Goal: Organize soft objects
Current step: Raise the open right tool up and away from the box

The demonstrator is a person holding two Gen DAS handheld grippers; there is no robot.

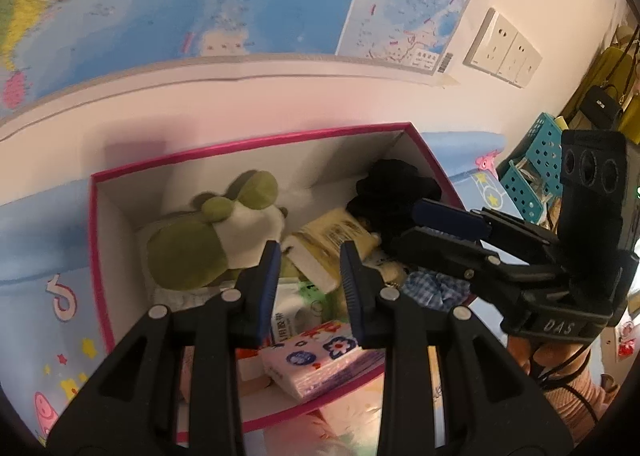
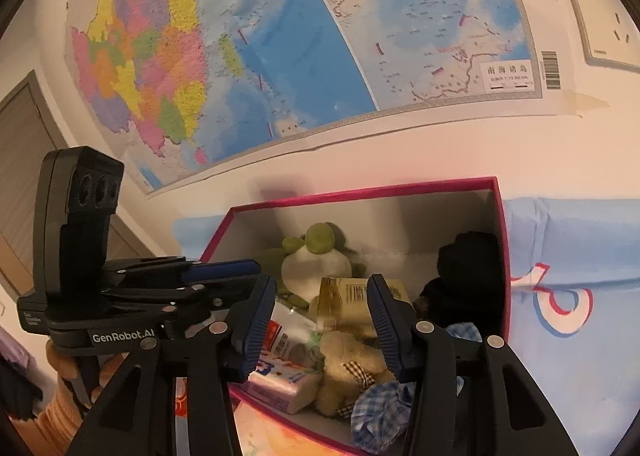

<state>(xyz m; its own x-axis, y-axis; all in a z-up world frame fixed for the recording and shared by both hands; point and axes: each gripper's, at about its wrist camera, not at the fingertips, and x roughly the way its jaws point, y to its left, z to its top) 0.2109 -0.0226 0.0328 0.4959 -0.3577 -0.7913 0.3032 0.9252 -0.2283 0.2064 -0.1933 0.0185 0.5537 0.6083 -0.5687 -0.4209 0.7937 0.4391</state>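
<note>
A pink-rimmed box stands against the wall, filled with soft things: a green and white plush frog, a yellow tissue pack, a black plush, a flowered pink tissue pack, a beige teddy and blue checked cloth. My left gripper is open and empty above the box's near side. My right gripper is open and empty above the box; it shows at the right in the left wrist view.
A large map hangs on the wall above the box, with wall sockets to its right. The box stands on a blue cartoon-print surface. Blue perforated baskets and yellow bags are at the far right.
</note>
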